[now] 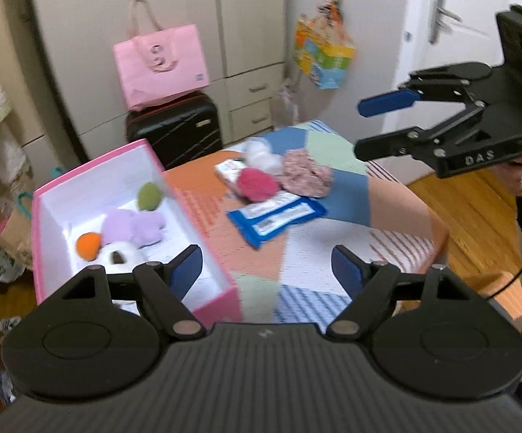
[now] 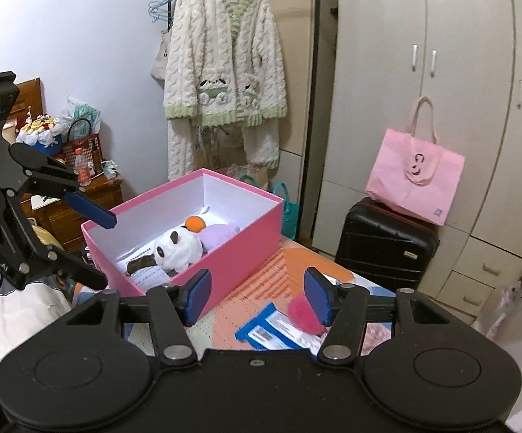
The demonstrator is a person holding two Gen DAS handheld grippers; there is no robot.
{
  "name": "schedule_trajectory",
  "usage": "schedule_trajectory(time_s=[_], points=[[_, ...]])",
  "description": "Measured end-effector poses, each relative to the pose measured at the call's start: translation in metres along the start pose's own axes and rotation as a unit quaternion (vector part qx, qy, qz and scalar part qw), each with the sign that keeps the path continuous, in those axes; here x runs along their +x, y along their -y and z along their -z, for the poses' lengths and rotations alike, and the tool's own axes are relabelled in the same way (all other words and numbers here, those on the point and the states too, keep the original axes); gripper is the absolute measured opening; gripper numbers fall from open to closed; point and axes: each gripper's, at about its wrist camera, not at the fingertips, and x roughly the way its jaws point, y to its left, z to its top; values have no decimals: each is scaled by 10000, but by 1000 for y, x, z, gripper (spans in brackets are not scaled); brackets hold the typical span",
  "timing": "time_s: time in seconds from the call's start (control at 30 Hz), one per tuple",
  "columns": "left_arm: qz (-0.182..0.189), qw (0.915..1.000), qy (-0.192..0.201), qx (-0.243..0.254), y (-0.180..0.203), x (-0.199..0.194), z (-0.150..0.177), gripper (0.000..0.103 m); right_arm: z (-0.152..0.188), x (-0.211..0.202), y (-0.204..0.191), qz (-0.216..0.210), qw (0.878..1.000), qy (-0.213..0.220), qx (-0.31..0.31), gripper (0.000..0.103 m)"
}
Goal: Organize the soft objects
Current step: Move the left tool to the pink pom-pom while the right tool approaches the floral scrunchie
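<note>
A pink box [image 1: 62,180] [image 2: 246,249] stands open on the patchwork table [image 1: 308,252]. It holds a panda plush [image 2: 178,245], a purple plush [image 1: 134,225], an orange ball [image 1: 88,246] and a green ball [image 1: 149,196]. On the table lie a magenta pom-pom [image 1: 257,184] [image 2: 302,312], a pink floral scrunchie [image 1: 306,176], a white fluffy item [image 1: 262,155] and blue wipe packs [image 1: 279,214]. My left gripper [image 1: 266,270] is open and empty over the box's near corner. My right gripper [image 2: 257,294] [image 1: 358,126] is open and empty above the table.
A black suitcase [image 1: 176,130] with a pink tote bag [image 1: 160,65] stands behind the table by the wardrobe. A white cardigan [image 2: 225,68] hangs on a rack. A cluttered wooden nightstand [image 2: 91,195] is at the left. A door [image 1: 452,36] is at the right.
</note>
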Motion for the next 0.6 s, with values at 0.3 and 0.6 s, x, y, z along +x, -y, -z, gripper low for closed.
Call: schedule_trajectory(time_s=[0.3, 0.6], points=[[274, 9988, -122, 394, 43, 28, -6, 78, 41, -21, 10, 218, 9996, 174, 63, 67], [280, 9992, 206, -177, 41, 80, -12, 78, 70, -5, 27, 863, 9962, 88, -42, 70]])
